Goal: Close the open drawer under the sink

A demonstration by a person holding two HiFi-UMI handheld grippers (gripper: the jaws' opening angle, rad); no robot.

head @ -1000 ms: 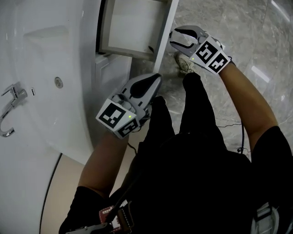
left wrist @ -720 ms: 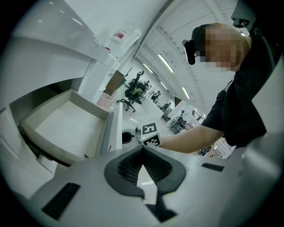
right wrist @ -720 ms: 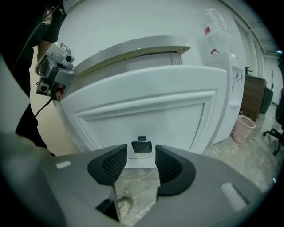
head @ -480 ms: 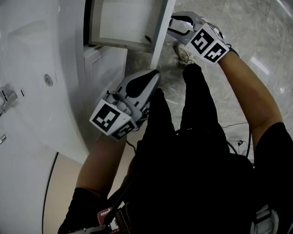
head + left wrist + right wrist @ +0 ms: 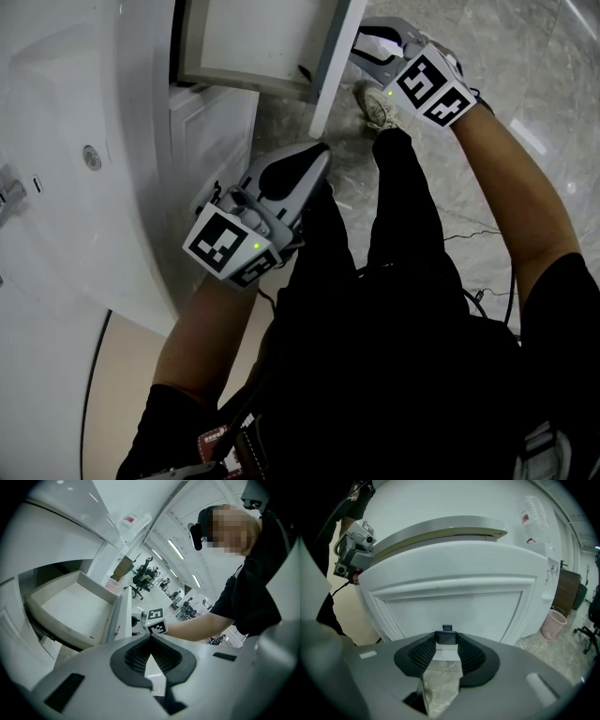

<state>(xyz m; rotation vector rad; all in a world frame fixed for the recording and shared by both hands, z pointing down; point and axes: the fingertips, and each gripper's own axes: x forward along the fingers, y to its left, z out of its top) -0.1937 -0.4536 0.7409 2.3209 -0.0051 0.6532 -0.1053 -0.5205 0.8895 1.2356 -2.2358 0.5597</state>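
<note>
Marble floor [image 5: 534, 75] surrounds the white cabinet under the sink [image 5: 66, 141], from which the open drawer [image 5: 248, 42] is pulled well out. The right gripper [image 5: 446, 644] is set at the drawer front [image 5: 450, 597]. Its fingers [image 5: 472, 657] have just been closing and are clamped on the dark knob [image 5: 446, 637]. The left gripper [image 5: 150, 638] is held back, fingers [image 5: 132, 657] closed on nothing. With the knob secured, an inward push is judged to follow.

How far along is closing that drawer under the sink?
Done: nothing; the drawer still stands pulled out. In hand: the right gripper sits at its front panel, jaws just closing on the small dark knob. To do: push it in. The left gripper waits shut, empty.
</note>
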